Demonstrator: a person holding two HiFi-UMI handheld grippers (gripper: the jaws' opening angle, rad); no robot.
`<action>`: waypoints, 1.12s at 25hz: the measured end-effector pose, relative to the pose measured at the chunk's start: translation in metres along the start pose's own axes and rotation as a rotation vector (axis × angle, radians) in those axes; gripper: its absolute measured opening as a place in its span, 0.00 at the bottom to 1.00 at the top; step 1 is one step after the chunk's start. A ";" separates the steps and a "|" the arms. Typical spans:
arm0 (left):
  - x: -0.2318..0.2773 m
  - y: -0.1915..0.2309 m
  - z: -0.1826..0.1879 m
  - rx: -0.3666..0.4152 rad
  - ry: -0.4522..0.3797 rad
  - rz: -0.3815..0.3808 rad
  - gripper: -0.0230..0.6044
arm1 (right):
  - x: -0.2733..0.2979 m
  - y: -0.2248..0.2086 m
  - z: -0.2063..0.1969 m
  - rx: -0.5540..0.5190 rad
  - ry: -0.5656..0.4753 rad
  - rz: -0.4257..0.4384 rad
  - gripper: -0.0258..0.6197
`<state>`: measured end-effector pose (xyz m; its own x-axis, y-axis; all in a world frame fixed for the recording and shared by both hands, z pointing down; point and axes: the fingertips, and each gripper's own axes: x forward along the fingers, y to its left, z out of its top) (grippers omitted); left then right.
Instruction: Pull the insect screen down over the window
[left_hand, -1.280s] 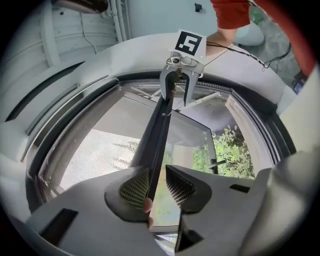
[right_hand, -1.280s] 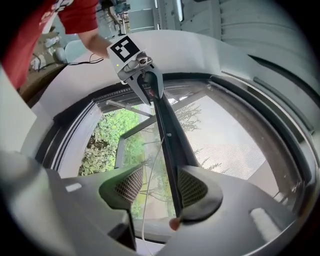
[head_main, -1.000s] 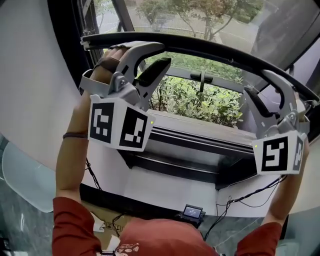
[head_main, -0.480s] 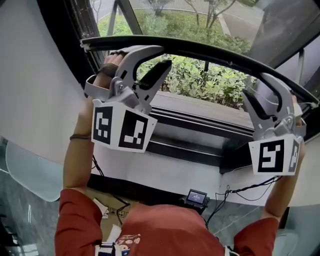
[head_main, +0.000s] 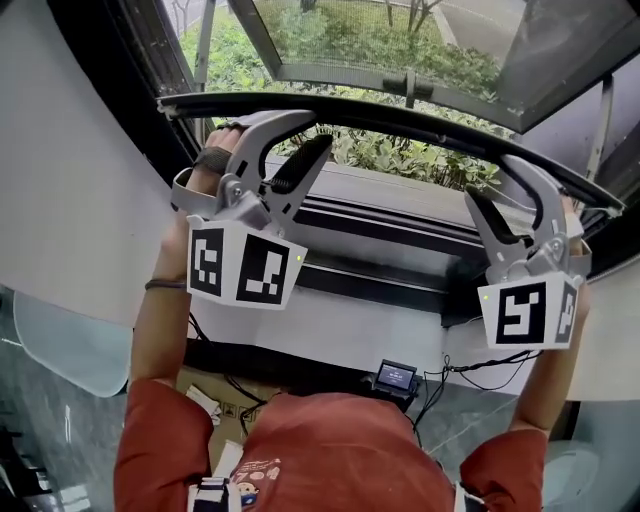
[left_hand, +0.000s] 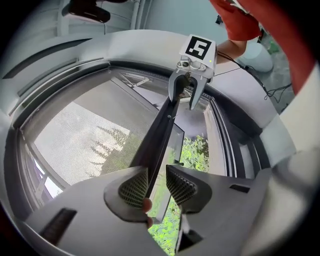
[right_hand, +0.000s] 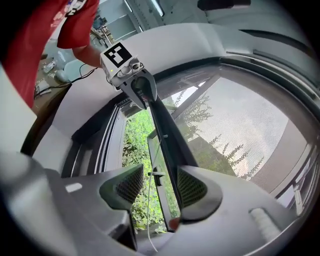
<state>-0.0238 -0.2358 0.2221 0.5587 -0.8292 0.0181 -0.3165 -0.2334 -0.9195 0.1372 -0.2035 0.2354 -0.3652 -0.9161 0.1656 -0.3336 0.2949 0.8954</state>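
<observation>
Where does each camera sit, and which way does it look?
Head view: on the person's head, looking down at the screen bar, left tool and right tool; forearms, red shirt show.
Left gripper view: on the left tool, looking along the bar to the right tool; red sleeve shows.
Right gripper view: on the right tool, looking along the bar to the left tool; red shirt shows.
Shared: both gripper views show bar and mesh.

Daylight is coming through an open window (head_main: 400, 225)
Green shrubs (head_main: 420, 160) are showing outside; a white wall (head_main: 70, 200) is flanking its left, grey floor (head_main: 30, 440) lying below.
</observation>
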 end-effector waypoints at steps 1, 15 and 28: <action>0.000 -0.005 -0.002 0.001 0.005 -0.007 0.22 | 0.001 0.004 -0.002 0.006 0.004 0.006 0.38; 0.002 -0.041 -0.017 -0.109 -0.007 -0.023 0.22 | 0.009 0.039 -0.019 0.057 0.028 0.019 0.38; 0.001 -0.095 -0.040 -0.152 0.050 -0.129 0.22 | 0.013 0.093 -0.040 0.153 0.078 0.120 0.38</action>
<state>-0.0238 -0.2342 0.3251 0.5646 -0.8107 0.1552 -0.3587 -0.4103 -0.8384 0.1358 -0.1991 0.3372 -0.3444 -0.8882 0.3041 -0.4222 0.4359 0.7948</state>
